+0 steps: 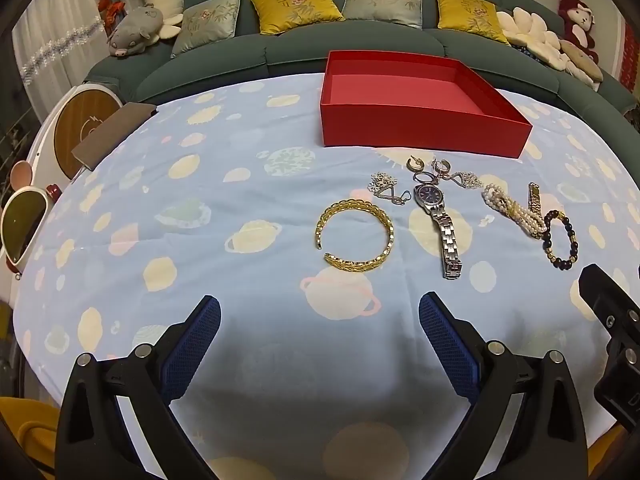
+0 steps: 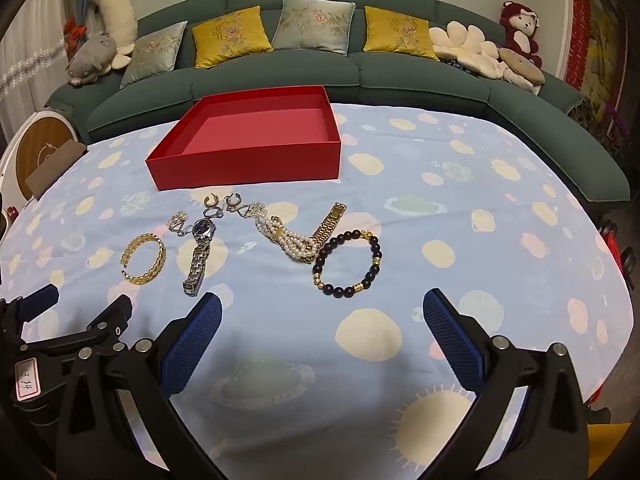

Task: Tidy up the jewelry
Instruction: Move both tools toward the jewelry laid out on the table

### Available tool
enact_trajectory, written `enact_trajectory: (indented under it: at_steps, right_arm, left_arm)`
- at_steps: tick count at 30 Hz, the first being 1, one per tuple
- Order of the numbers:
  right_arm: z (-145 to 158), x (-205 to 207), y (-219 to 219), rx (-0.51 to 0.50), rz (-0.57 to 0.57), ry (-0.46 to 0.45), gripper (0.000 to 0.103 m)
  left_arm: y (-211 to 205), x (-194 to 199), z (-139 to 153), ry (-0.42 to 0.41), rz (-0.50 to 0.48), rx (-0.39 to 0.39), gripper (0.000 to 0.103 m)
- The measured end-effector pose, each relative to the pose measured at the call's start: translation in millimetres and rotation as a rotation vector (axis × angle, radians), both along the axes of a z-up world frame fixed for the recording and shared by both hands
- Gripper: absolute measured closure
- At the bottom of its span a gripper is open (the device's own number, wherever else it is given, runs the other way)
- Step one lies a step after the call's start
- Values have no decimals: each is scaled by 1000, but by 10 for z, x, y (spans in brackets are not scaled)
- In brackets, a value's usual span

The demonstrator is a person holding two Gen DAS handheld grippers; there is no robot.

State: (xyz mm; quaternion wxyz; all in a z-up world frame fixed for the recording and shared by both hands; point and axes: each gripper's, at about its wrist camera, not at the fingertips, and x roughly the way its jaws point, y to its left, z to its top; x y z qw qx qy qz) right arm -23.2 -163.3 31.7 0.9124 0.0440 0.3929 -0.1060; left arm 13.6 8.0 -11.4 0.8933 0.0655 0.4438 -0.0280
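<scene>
Left gripper fingers spread wide apart, holding nothing, above the planet-print surface. Gold bangle just ahead between the fingers; silver watch ahead of the right-side finger. Right gripper fingers likewise apart and empty, with dark bead bracelet just ahead between them, pearl bracelet beyond. Red box farther ahead, nothing visible inside.
</scene>
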Motion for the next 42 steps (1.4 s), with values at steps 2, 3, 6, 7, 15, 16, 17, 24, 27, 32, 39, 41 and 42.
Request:
enact_trajectory:
  at_steps: [2,3,6,7,15,16,17,24,27,32,39,41,42]
  right_arm:
    - [-8,9,2,12,1,4,5]
    - [-13,15,1,12,1,5,5]
    - [-18,37,-4,18,3,8,5]
    - [-17,45,-4,18,3,8,5]
    - [-68,80,-37,2,1,1,5]
    - [-73,87,-46,3,1,1,5]
    - [-77,94,-54,4,1,0,5]
    - [-59,64,16,6,12,-4,5]
    - [-50,59,22,13,14,-9,5]
    - [-5,24,30,22,19,-6,5]
    - [33,12,46,-34,23,24,5]
    - [35,15,51,-52,22,27,5]
    - [37,17,46,-56,21,30,5]
  left_arm:
    - [3,9,-12,2,1,3,6]
    - [1,12,-15,2,1,5,6]
    - [2,17,-18,3,2,5,6]
    - [2,18,-19,3,0,4,6]
    - [1,40,-41,7,6,7,6]
    - [1,41,-42,7,5,7,6]
    - [2,42,-44,6,6,9,6]
    - [4,52,-35,5,8,7,6]
    - [-1,41,-26,3,4,6,6]
    - [7,8,39,-14,4,-1,6]
    - [18,-8,56,-21,10,5,6]
    - [28,-2,59,-20,15,4,6]
    - [36,0,61,-20,19,3,6]
